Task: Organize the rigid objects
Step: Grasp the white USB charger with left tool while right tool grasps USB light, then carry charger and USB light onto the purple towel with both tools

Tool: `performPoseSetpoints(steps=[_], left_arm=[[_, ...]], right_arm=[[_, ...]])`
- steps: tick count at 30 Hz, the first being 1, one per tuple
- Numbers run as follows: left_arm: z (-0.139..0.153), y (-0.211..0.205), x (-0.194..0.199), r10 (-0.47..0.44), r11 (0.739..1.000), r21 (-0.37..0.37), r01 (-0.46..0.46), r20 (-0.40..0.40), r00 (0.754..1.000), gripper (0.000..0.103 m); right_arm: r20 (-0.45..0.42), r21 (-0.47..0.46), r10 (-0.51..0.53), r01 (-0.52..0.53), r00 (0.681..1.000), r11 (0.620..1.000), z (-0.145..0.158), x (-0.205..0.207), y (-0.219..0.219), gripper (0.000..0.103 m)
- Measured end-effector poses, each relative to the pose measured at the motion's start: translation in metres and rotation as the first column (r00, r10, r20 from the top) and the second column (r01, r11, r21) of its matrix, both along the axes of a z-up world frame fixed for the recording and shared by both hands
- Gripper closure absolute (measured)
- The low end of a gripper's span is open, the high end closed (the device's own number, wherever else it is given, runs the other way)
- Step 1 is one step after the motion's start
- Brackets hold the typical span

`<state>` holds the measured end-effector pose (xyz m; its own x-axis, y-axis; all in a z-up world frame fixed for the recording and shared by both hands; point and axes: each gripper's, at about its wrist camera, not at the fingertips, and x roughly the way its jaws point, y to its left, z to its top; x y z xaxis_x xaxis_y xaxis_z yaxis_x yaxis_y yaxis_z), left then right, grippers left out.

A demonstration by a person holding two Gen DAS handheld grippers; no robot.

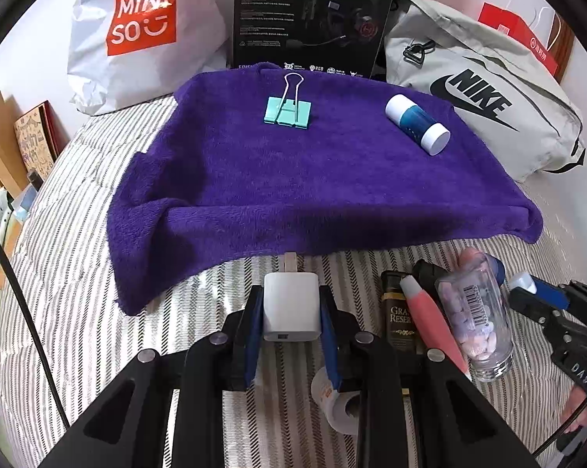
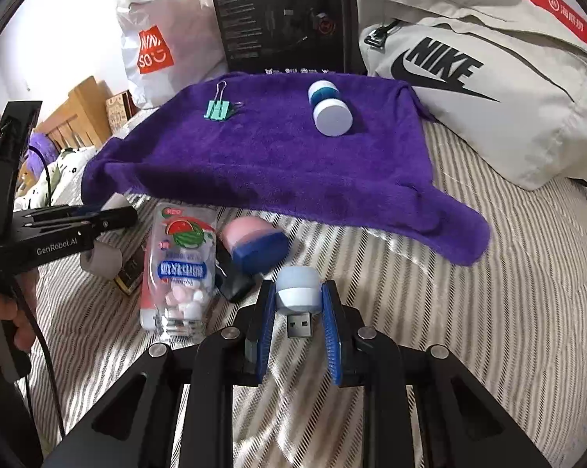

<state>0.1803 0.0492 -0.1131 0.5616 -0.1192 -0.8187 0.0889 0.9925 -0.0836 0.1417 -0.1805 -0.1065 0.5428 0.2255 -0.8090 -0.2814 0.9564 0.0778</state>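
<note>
Bed with striped cover [image 1: 79, 292], purple towel [image 1: 293, 179] spread on it.
Left gripper [image 1: 291, 312] jaws clamp white charger [image 1: 291, 306]; right gripper [image 2: 299, 304] jaws clamp USB light [image 2: 297, 292]. Bags, box behind.

Purple towel [image 1: 293, 179], teal binder clip [image 1: 287, 114]

A towel [image 1: 293, 163] lies spread on the bed [image 1: 82, 312]. On its far part sit a clip [image 1: 287, 111] to the left and a bottle [image 1: 417, 124] on its side to the right, well apart. Behind the towel stand a shopping bag [image 1: 137, 31], a box [image 1: 313, 11] and a sports bag [image 1: 488, 105], left to right. Before the towel's near edge, a jar [image 2: 180, 269] lies among other small things on the bed. The left gripper [image 1: 291, 308] clamps a charger [image 1: 291, 310]; the right gripper [image 2: 299, 300] clamps a USB lamp [image 2: 297, 292].
</note>
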Motion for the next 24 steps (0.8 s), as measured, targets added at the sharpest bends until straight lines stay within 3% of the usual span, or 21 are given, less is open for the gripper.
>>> performPoseSetpoints(steps=[11,24], left_arm=[[0.005,0.015,-0.007,-0.013,0.998,-0.067,0.014,0.008,1.000,0.078],[0.020,0.022,-0.020,-0.026,0.997,-0.077,0.029,0.034,0.999,0.078]], right_arm=[[-0.014,0.005,-0.006,0.007,1.000,1.000,0.000,-0.004,-0.005,0.079],[-0.008,0.052,-0.018,0.019,1.000,0.998,0.013,-0.007,-0.020,0.079]])
